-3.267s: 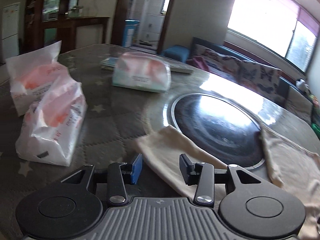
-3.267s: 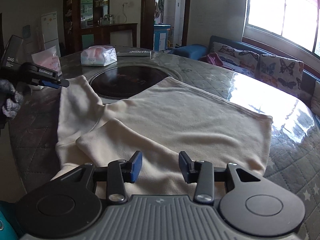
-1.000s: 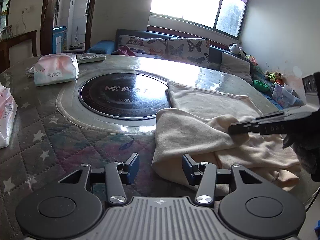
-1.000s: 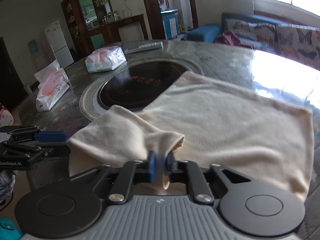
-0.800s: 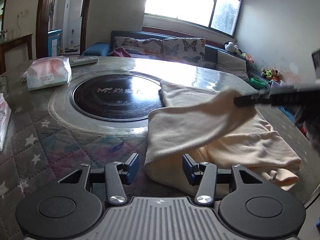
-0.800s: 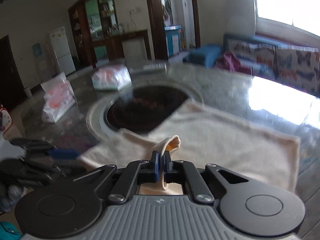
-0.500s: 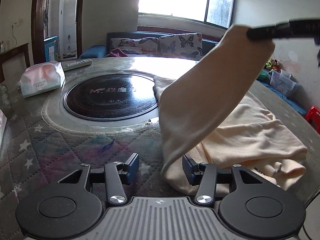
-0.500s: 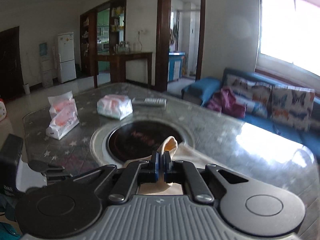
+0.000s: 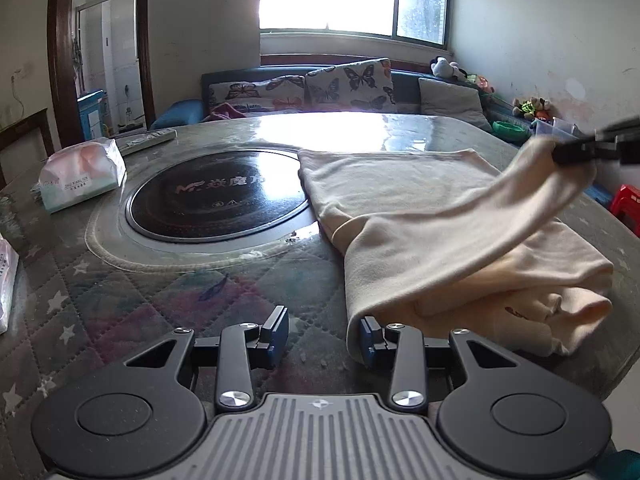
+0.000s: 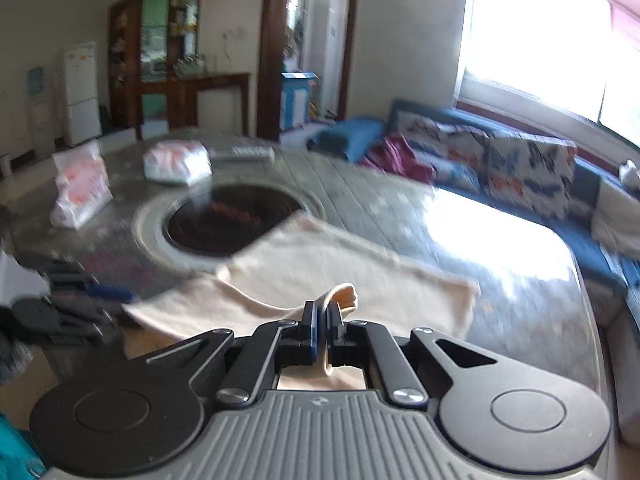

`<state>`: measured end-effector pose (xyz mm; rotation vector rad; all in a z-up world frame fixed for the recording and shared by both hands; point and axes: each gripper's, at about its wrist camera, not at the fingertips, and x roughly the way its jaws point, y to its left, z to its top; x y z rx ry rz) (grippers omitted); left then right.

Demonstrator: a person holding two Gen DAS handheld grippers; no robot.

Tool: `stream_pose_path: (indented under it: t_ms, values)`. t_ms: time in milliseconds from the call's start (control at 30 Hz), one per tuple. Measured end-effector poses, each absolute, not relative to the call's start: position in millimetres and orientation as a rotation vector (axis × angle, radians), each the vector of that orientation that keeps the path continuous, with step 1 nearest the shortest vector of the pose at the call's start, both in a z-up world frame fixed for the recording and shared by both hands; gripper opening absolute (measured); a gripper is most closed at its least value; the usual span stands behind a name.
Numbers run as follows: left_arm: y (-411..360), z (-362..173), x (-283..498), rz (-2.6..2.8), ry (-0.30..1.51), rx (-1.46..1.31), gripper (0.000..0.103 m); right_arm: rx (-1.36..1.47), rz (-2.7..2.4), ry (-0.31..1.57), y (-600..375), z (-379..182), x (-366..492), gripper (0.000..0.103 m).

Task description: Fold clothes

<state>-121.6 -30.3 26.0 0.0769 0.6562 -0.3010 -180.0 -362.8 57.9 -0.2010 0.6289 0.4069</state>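
A cream garment point(image 9: 420, 216) lies on the right part of the round table point(image 9: 168, 292); it also shows in the right wrist view point(image 10: 320, 272). My right gripper point(image 10: 322, 320) is shut on the end of its sleeve point(image 10: 340, 296) and holds it above the garment's body. In the left wrist view the right gripper point(image 9: 576, 152) is at the far right with the sleeve point(image 9: 480, 232) stretched from it. My left gripper point(image 9: 322, 334) is open and empty, low at the table's near edge, its right finger touching the garment's near corner.
A black round hotplate point(image 9: 216, 196) sits in the table's middle. A tissue pack point(image 9: 82, 174) and a remote point(image 9: 148, 140) lie at the back left, a white bag point(image 10: 80, 188) further left. A sofa point(image 9: 340, 84) stands behind. The table edge runs close on the right.
The right gripper, holding the sleeve, came down from high up and moved right across the garment. The left gripper stayed open and shifted little.
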Motion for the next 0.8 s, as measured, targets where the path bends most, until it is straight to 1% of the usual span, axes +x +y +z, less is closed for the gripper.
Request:
stream_pose_path:
  t_ms: [167,233,367,500,633,767,800]
  values:
    - [-24,28,-122,-0.334,0.683,0.063,0.04,-0.149,0.369,0.725,-376,17,-181,0.004]
    - [-19,30,-123,-0.347,0.698,0.065,0.04,-0.144,0.368,0.754,-380,7,-184,0.006]
    - [-3,40,-125,-0.374,0.718,0.062,0.043,-0.135,0.355,0.757,-392,8,-195,0.008]
    - [9,56,-120,-0.375,0.694,0.043,0.044,-0.146,0.331,0.71,-398,19,-196,0.008]
    - [-3,65,-101,-0.411,0.661,-0.016,0.041,-0.133,0.352,0.661,-391,21,-185,0.008]
    - [-30,60,-76,-0.468,0.664,-0.067,0.033,-0.122,0.393,0.657,-378,11,-175,0.008]
    - [-37,59,-72,-0.488,0.664,-0.071,0.032,-0.129,0.395,0.659,-375,8,-173,0.008]
